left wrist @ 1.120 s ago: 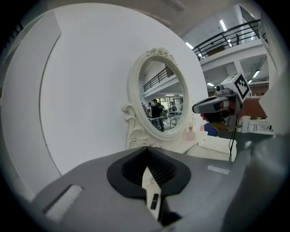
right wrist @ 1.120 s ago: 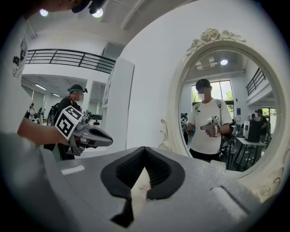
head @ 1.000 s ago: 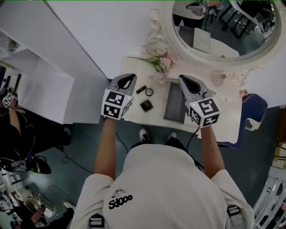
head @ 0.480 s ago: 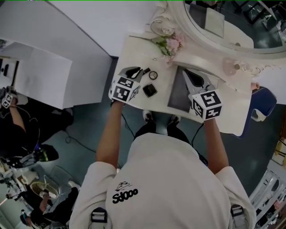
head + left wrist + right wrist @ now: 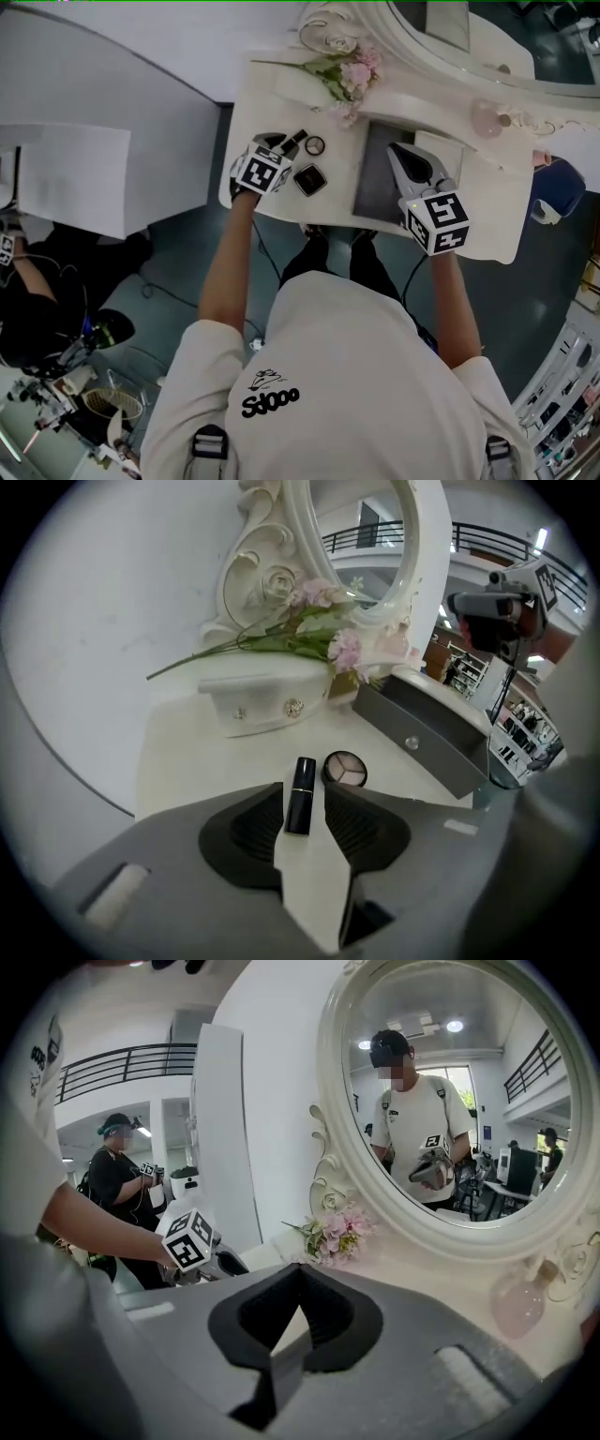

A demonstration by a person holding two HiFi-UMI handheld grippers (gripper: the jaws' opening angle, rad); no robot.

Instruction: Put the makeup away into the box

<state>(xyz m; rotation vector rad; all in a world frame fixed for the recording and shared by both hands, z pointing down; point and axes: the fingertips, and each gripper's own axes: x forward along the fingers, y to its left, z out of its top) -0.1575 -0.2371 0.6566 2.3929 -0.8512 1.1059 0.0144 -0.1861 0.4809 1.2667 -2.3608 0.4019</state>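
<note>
The left gripper [image 5: 283, 143] was held low over the white dressing table [image 5: 272, 89], pointed steeply down at it. Its jaws had just been opening and were seen parted in the left gripper view. A slim black lipstick tube with a gold band [image 5: 300, 796] lay flat on the tabletop between them. A gap was visible beside the tube on at least one side, so the tube was not clamped.

A round open compact with pale powder shades [image 5: 345, 769] was placed just beyond the tube, close to its far end. A square black glossy compact [image 5: 310, 178] was seen near the table's front edge, just beside the left gripper's marker cube.

The open grey box [image 5: 377, 178] with a small knob on its front was set to the right of these items, apart from them, and none of the makeup was seen inside it.

The right gripper [image 5: 397, 150] was held above the grey box. Its jaws were pressed together at the tips in the right gripper view, with nothing between them.

A spray of pink artificial flowers [image 5: 343, 73] was laid at the back of the table, against the ornate white oval mirror [image 5: 450, 1101].
</note>
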